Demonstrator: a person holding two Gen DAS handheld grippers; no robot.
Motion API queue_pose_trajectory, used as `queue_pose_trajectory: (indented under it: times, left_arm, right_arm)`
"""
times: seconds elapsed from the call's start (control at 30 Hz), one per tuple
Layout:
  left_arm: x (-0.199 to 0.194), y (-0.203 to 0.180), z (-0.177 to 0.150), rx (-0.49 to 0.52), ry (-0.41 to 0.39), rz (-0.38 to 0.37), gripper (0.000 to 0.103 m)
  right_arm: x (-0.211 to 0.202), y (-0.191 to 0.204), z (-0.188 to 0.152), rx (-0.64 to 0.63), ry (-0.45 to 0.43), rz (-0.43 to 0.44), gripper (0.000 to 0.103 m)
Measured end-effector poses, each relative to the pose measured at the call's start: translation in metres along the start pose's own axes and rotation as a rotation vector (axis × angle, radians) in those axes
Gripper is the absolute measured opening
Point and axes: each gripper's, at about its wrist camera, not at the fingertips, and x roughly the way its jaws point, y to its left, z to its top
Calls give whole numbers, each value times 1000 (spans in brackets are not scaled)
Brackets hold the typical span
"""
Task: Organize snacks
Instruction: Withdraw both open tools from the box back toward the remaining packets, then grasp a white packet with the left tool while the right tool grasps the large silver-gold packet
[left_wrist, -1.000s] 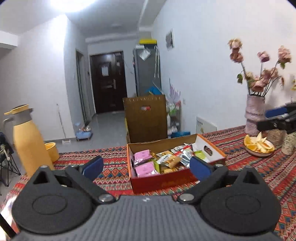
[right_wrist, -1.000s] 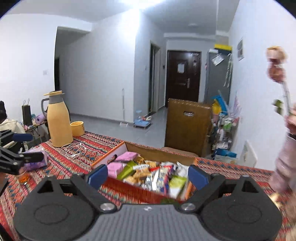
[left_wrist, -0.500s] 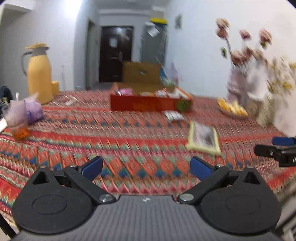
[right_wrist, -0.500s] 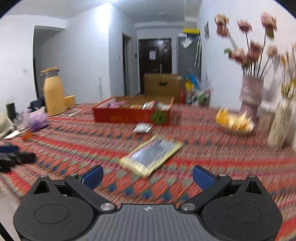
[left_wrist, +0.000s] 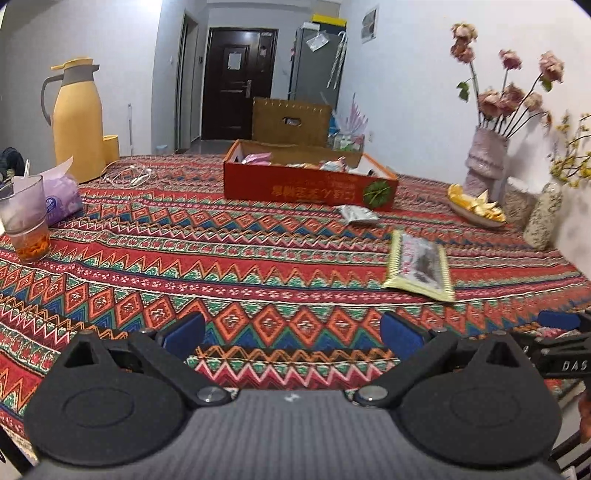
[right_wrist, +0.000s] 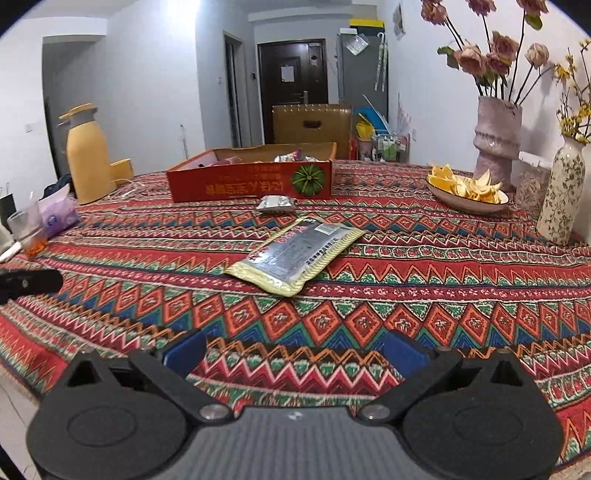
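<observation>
A red cardboard box (left_wrist: 306, 188) (right_wrist: 251, 182) holding several snack packets stands at the far side of the patterned tablecloth. A flat yellow-edged snack packet (left_wrist: 419, 266) (right_wrist: 295, 256) lies on the cloth in front of it. A small silver packet (left_wrist: 358, 214) (right_wrist: 276, 203) lies just before the box. My left gripper (left_wrist: 291, 334) is open and empty, low over the near edge. My right gripper (right_wrist: 293, 350) is open and empty, also near the edge, short of the yellow packet.
A yellow thermos (left_wrist: 77, 118) (right_wrist: 88, 155), a glass (left_wrist: 27, 218) and a purple tissue pack (left_wrist: 61, 197) are at the left. A bowl of orange peels (right_wrist: 467, 190), a pink flower vase (right_wrist: 496, 140) and a patterned vase (right_wrist: 561, 192) stand at the right.
Both grippers have pulled back from over the box to the near table edge. The two packets on the cloth have come into view. Both stay open.
</observation>
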Motion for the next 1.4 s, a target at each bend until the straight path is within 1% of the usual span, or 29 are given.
queue_pose_trajectory:
  times: [0.13, 0.27, 0.47, 0.57, 0.6, 0.67, 0.7, 0.77, 0.8, 0.83, 0.9, 0.93, 0.97, 1.03, 1.1, 1.17, 1.23, 1.27, 1.3, 1.33, 1.4]
  left_arm:
    - [17, 9, 9, -25, 19, 0, 103]
    - [40, 21, 20, -49, 32, 10, 103]
    - [71, 33, 39, -87, 36, 11, 103]
    - [80, 34, 49, -86, 29, 5, 103]
    - [83, 32, 52, -78, 27, 4, 103]
    - [89, 28, 59, -55, 18, 7, 103]
    - [91, 24, 63, -42, 13, 6, 103]
    - [97, 17, 69, -21, 7, 2, 103]
    - [101, 13, 71, -9, 7, 0, 103]
    - [106, 7, 74, 7, 9, 0, 103]
    - [115, -4, 80, 31, 14, -3, 103]
    - [120, -11, 83, 44, 13, -10, 103]
    - [126, -18, 85, 57, 10, -15, 103]
    - [138, -35, 93, 82, 5, -20, 103]
    - [153, -52, 102, 104, -1, -45, 103]
    - [175, -69, 110, 120, 10, -68, 103]
    - [203, -87, 119, 139, 34, -84, 102]
    - [218, -95, 122, 148, 38, -74, 101]
    - [233, -102, 124, 159, 42, -61, 99]
    - [248, -109, 125, 167, 55, -49, 95]
    - [272, -114, 127, 157, 74, -49, 87]
  right_arm:
    - [24, -2, 11, 6, 25, -9, 103]
    - [54, -5, 29, 33, 44, 14, 103]
    - [126, -16, 63, 173, 91, 90, 103]
    - [163, -19, 86, 229, 117, 79, 102]
    - [175, -16, 94, 208, 125, 56, 100]
    - [190, -4, 105, 112, 144, 3, 85]
    - [196, 4, 106, 43, 146, -7, 85]
    - [200, 11, 103, -42, 137, -7, 86]
    - [199, 11, 101, -65, 124, 0, 86]
    - [198, 9, 100, -79, 119, 13, 84]
    - [194, 4, 100, -106, 119, 39, 71]
    - [191, 1, 101, -134, 120, 53, 60]
    - [188, -4, 103, -150, 125, 68, 52]
    - [185, -18, 108, -174, 135, 77, 46]
    - [187, -40, 114, -160, 131, 56, 45]
    - [191, -60, 119, -130, 109, 28, 43]
    - [196, -79, 120, -79, 80, 26, 43]
    - [197, -86, 119, -53, 66, 40, 42]
    - [198, -91, 116, -26, 48, 60, 42]
    - [198, -93, 115, -16, 36, 66, 42]
    - [196, -94, 110, -14, 11, 67, 42]
